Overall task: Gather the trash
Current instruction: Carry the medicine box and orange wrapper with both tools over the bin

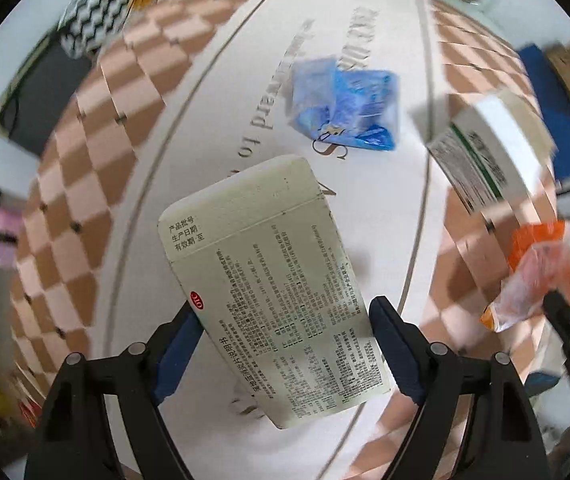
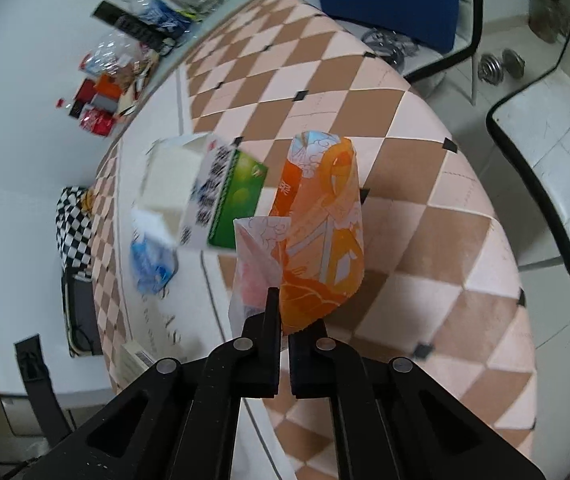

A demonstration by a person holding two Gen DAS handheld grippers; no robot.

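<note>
The left gripper [image 1: 285, 344] points straight down over the desk [image 1: 365, 216] and grasps a pale medicine box [image 1: 269, 280] printed with small black text and a red oval mark; its 2 blue pads [image 1: 389, 344] press on the box's long sides, and the box hangs clear above the white centre of the cloth. The right gripper [image 2: 283, 320] is clenched on the lower edge of an orange snack wrapper [image 2: 321, 236], which stands up from its fingertips above the pink and brown check cloth. In the left wrist view that wrapper [image 1: 545, 272] shows at the far right edge. Still lying on the desk are a crumpled blue packet [image 1: 349, 108] on the lettered white panel and, to its right, a white and green carton [image 1: 485, 152], blurred. In the right wrist view the carton [image 2: 221, 200] sits just left of the wrapper, with the blue packet [image 2: 153, 268] nearer and further left
</note>
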